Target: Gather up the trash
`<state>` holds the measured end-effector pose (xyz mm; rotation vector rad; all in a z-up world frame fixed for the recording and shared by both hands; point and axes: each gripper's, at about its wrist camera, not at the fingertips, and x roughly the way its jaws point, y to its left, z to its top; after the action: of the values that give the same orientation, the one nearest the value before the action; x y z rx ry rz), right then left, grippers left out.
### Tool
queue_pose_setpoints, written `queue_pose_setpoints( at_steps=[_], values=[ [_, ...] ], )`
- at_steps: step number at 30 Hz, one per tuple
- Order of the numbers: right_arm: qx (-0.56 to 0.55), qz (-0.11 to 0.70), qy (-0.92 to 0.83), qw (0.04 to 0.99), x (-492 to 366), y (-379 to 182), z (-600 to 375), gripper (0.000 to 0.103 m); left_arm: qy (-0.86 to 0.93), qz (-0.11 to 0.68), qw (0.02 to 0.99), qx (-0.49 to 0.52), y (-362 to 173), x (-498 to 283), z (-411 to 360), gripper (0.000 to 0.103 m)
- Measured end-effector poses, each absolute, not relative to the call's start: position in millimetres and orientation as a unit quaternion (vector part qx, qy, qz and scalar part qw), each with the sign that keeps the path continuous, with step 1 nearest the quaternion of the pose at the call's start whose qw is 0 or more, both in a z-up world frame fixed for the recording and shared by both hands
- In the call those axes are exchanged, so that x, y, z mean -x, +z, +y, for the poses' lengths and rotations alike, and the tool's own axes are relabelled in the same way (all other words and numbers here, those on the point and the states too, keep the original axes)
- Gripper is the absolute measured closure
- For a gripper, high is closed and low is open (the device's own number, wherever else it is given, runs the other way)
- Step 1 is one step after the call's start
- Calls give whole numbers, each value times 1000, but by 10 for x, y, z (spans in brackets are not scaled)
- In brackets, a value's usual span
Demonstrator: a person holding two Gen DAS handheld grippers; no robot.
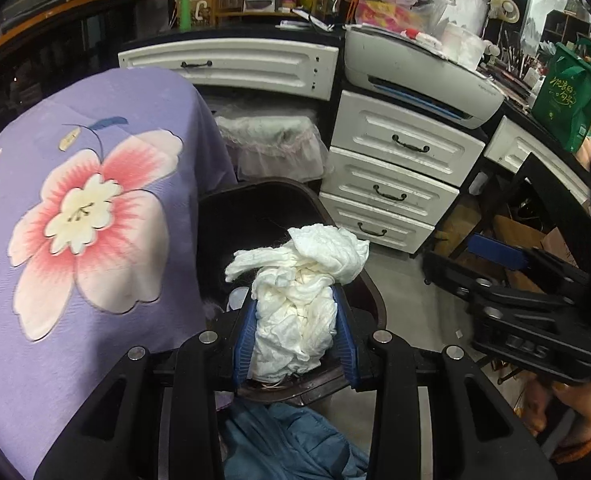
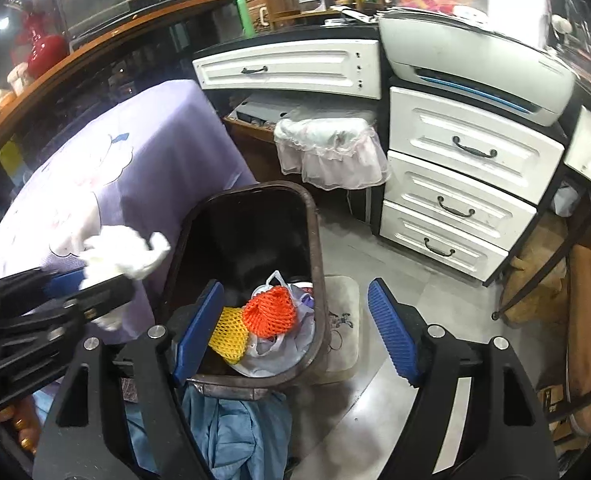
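Right wrist view showed foam fruit nets (image 2: 271, 310) already dropped in the brown bin (image 2: 315, 240), right gripper (image 2: 295, 332) spread empty, while crumpled white tissue (image 1: 299, 300) was clamped by the left gripper (image 1: 295, 320) at nine o'clock, undeposited.

green bag (image 1: 567, 92), yellow script, unreadable

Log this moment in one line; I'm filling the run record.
left gripper: shut on crumpled tissue | right gripper: open, nothing between | bin: holds net wrappers, bag
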<state>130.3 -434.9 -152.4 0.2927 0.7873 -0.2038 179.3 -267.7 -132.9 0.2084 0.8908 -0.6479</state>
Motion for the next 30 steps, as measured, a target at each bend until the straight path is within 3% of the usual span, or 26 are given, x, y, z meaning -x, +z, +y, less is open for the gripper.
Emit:
queue_pose_setpoints(
  at_steps=[4,9,12,14,17,30],
  values=[
    [-149,380,-104,907,-1206,-1534,-4426,28,-298,428,845,-118,-1444,-1865,-2794,65],
    [-157,381,-111,904,-1156,-1572,-4501,28,-294,423,845,-142,-1510,-1888,-2876,52],
    [-157,382,-116,903,-1138,-1570,-4528,28,-298,420,845,-146,-1510,-1883,-2877,41],
    [-156,381,-118,904,-1119,-1550,-4524,27,-296,410,850,-145,-1481,-1864,-2859,27],
    [-155,376,-121,905,-1091,-1507,-4499,24,-296,400,855,-144,-1419,-1834,-2823,18],
    [-148,329,-122,925,-852,-1095,-4220,13,-282,312,898,-127,-795,-1303,-2192,6]
  ],
)
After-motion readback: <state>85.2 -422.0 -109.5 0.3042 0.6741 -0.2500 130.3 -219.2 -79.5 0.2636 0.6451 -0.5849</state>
